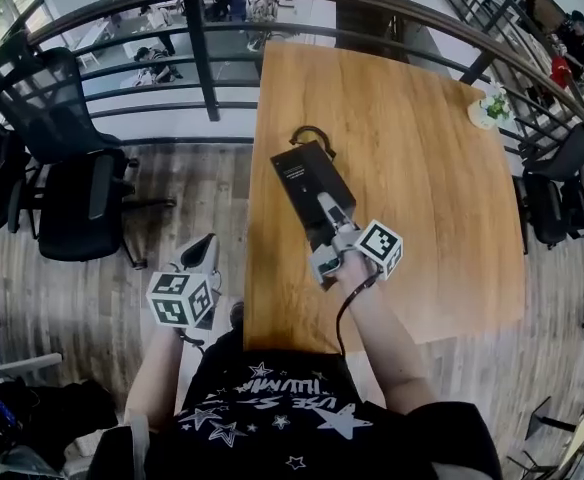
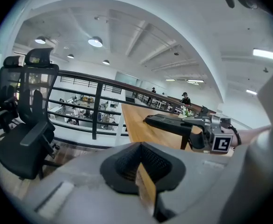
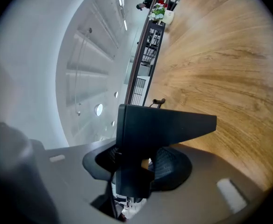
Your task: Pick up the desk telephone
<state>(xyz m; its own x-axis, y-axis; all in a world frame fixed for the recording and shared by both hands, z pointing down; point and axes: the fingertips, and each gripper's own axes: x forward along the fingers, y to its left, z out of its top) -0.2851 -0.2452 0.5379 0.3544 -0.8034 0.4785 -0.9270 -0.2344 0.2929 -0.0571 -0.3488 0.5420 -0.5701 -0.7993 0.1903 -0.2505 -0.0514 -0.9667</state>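
The desk telephone is a flat black box with a curled cord at its far end. It hangs tilted above the wooden table. My right gripper is shut on its near end. In the right gripper view the telephone fills the space between the dark pads of the right gripper, with the table below. My left gripper hovers off the table's left edge, over the floor, its pads together and empty. From the left gripper I see the raised telephone and the right gripper.
A dark metal railing runs behind the table. Black office chairs stand on the wooden floor at the left, and another chair at the right. A small white pot with a plant sits at the table's far right corner.
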